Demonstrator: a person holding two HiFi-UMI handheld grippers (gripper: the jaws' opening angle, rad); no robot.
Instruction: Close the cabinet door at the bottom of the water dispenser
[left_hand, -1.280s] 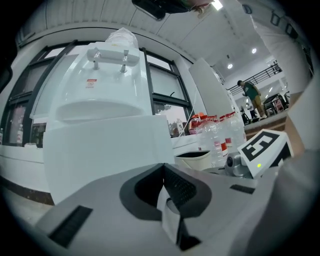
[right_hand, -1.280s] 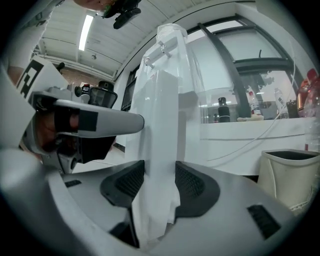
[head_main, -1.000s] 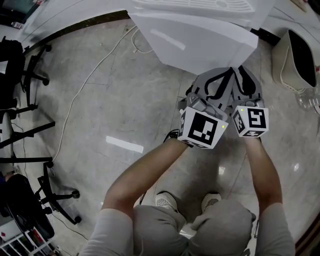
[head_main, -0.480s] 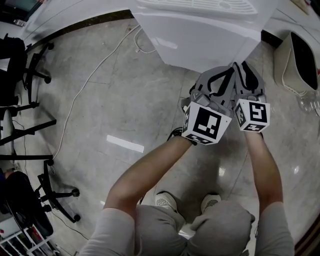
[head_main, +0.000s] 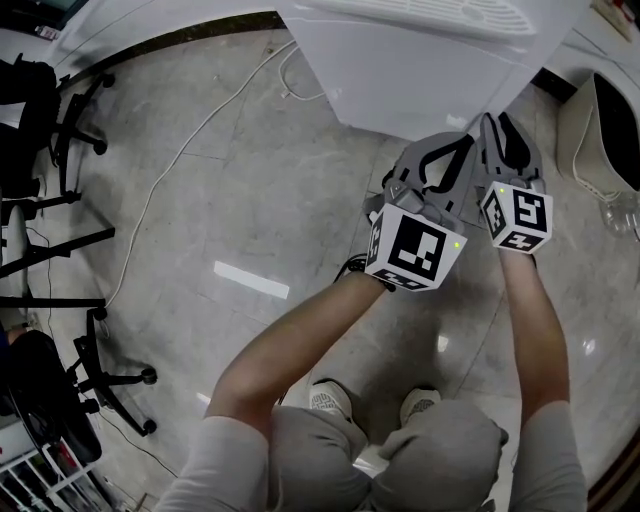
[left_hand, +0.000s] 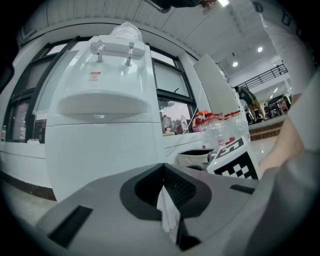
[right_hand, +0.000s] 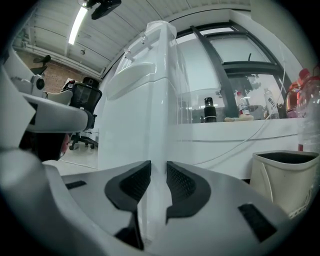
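The right tongs (head_main: 493, 122) are sliding up the frame, closer to the white water dispenser (head_main: 420, 70) than they were a moment ago. Their two sides have just been coming closer together, but they are still standing a little apart. In the right gripper view a pale upright edge of the dispenser is showing in the gap between them, and I cannot see the pads squeezing it.

The left tongs (head_main: 460, 142) are barely moving. They are pressed together and carrying nothing, and they are pointing at the dispenser's front, just beside the right tongs.

The cabinet door (left_hand: 100, 155) is sitting at the bottom of the dispenser, in the lower left of the left gripper view. It is looking flat against the front there, so I am guessing it is shut or almost shut and needing only a last push.

A waste bin (head_main: 600, 130) is standing near the dispenser at the right edge of the head view. A white cable (head_main: 170, 170) is lying on the floor at the upper left, and office chairs (head_main: 60, 130) are waiting well apart at the far left. Nothing is getting between the tongs and the door.
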